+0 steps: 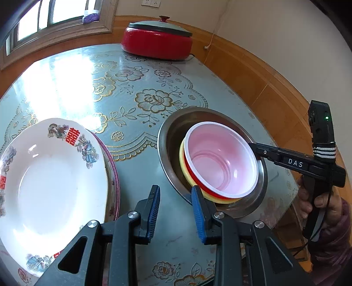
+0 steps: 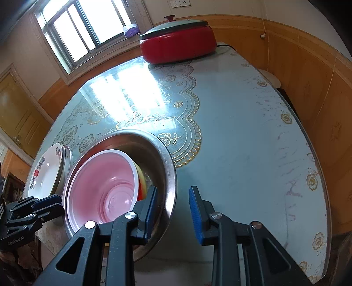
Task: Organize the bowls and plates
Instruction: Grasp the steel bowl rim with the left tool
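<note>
In steel basin (image 1: pixel 167 140): red bowl (image 1: pixel 220 167), pink inside, seemingly tilted | both fingers wide, empty

A red electric pot (image 1: pixel 155 45) with a grey-green lid (image 1: pixel 160 26) stands at the tabletop's (image 1: pixel 136 72) far edge. Behind the pot, to its left, is a window (image 1: pixel 55 15); wall sockets (image 1: pixel 151 2) sit above it.

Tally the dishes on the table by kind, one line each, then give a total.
Plates: 2, a white plate stacked on a pink-rimmed plate
Plastic bowls: 2, a red bowl nested in a yellow bowl
Metal basins: 1, the steel basin holding both bowls
Lidded pots: 1, the red pot
Total: 6
</note>
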A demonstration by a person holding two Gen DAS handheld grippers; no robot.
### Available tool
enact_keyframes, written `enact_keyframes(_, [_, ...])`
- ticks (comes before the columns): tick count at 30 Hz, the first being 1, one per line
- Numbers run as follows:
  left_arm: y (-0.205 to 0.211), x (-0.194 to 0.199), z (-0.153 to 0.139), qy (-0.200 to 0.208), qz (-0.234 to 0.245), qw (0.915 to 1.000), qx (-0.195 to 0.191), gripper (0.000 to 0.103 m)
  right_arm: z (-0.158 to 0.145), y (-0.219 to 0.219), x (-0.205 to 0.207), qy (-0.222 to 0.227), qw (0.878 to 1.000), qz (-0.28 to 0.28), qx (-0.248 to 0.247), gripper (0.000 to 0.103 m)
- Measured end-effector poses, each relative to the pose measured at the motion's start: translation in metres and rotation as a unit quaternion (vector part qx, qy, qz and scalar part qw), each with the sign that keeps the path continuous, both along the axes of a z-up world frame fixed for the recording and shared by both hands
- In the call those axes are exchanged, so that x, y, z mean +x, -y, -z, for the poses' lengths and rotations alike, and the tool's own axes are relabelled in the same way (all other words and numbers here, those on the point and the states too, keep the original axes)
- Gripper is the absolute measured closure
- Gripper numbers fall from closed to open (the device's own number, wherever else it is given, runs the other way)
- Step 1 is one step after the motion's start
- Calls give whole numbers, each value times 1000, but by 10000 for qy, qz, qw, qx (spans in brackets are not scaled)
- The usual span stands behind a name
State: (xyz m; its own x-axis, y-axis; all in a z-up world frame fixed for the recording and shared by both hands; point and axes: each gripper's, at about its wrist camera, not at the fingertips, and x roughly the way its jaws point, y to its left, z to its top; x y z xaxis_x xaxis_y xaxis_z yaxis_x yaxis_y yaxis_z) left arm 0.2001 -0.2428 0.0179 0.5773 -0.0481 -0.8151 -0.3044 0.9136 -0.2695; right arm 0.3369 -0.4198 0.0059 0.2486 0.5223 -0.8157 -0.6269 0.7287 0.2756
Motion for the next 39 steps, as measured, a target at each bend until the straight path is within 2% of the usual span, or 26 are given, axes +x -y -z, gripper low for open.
enact_keyframes(5, [1,1,1,24,66,10000,-53,70,16,-6,4,-103,9999,52,-57,75])
enact_keyframes(7, [1,4,3,26,98,9999,-93,69,16,-5,2,-85,10000,38,17,85])
enact_keyframes(9, [1,9,5,49,147,9997,-193,68,14,-6,2,60,10000,65,-31,90])
enact_keyframes(12, [3,15,6,88,200,9995,-228,68,17,1,10,-85,9997,200,75,90])
enact_keyframes(18, [0,29,7,186,185,9993,-264,68,18,14,22,-2,9988,489,-12,89])
enact_keyframes(21, [0,41,6,117,158,9996,-188,69,18,19,27,-71,9990,440,38,88])
enact_keyframes(25, [-1,53,5,87,114,9998,-136,70,20,23,31,-128,9988,446,127,82])
enact_keyframes(27, [-7,60,9,25,44,9998,-168,71,22,25,32,-164,9989,418,167,82])
enact_keyframes(29, [-11,66,13,6,45,9996,-276,76,23,25,32,-156,9990,383,188,82])
enact_keyframes(39, [-5,85,20,-157,142,9997,-140,80,21,23,32,-92,9992,317,217,82])
